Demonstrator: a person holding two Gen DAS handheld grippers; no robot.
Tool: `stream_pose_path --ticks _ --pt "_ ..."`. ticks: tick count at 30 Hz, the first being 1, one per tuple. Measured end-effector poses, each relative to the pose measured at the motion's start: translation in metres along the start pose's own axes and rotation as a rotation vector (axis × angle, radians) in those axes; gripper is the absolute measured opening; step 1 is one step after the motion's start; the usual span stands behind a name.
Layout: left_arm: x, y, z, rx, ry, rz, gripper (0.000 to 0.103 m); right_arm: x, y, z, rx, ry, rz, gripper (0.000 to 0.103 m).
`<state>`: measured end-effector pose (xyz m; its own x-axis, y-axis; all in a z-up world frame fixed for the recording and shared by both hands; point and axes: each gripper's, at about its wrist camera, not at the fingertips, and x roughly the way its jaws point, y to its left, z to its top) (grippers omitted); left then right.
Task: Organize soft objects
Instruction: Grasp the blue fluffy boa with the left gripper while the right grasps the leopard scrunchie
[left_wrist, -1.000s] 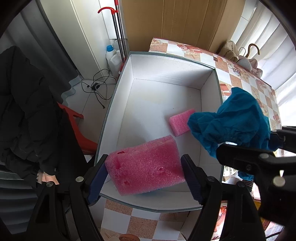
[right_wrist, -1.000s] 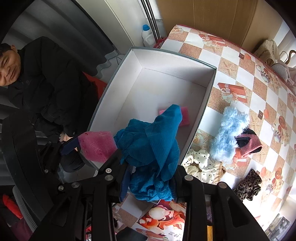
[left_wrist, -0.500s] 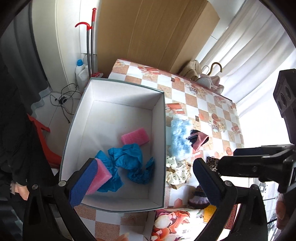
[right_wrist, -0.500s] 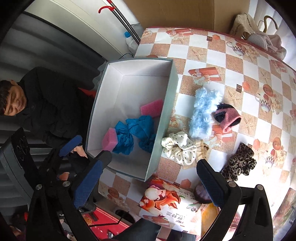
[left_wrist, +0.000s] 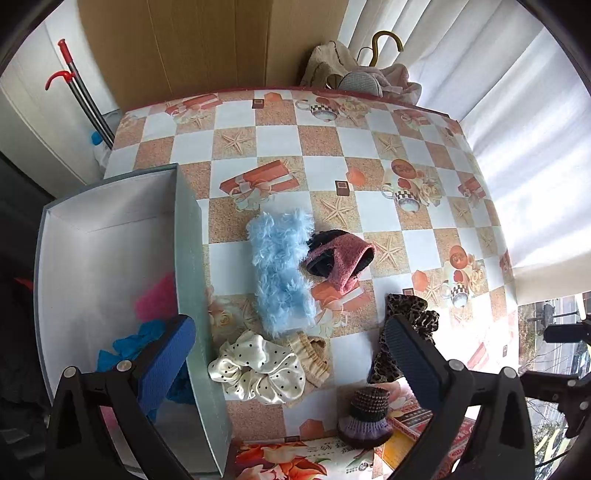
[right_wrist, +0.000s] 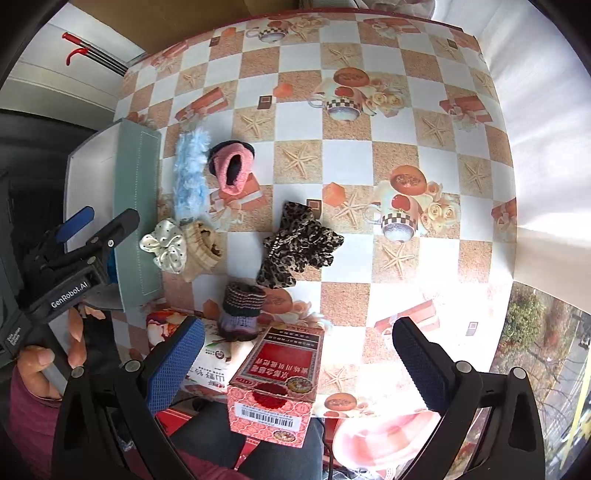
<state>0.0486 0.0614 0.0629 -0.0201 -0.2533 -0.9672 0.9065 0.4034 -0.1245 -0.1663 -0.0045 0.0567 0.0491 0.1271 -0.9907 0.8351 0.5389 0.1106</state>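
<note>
Over the desk (left_wrist: 280, 147), both grippers' fingers (left_wrist: 166, 365) spread, empty; next, pinch blue fluffy band (left_wrist: 280, 273) mid-length, then lift toward box (left_wrist: 188, 258).

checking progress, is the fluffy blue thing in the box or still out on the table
Out. The fluffy blue piece lies on the table, just beside the box's outer wall.

1. Your left wrist camera looks down from above the worktop (left_wrist: 369, 206), near the box (left_wrist: 188, 258) at its left edge.
2. Your right wrist camera looks down from the front edge.
3. Both share the blue fluffy piece (left_wrist: 280, 269) (right_wrist: 190, 173) and the leopard scrunchie (left_wrist: 410, 332) (right_wrist: 299, 245).
</note>
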Motion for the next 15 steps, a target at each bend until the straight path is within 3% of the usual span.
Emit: stream_pose_path --ticks 7,15 --pt "0.075 -0.014 0.029 -0.042 0.121 0.080 0.103 0.085 -0.012 0.026 -0.092 0.060 -0.017 0.102" --pt "0.139 -0.013 0.031 -0.057 0.244 0.141 0.103 0.139 0.023 0.046 -0.331 0.054 -0.098 0.102"
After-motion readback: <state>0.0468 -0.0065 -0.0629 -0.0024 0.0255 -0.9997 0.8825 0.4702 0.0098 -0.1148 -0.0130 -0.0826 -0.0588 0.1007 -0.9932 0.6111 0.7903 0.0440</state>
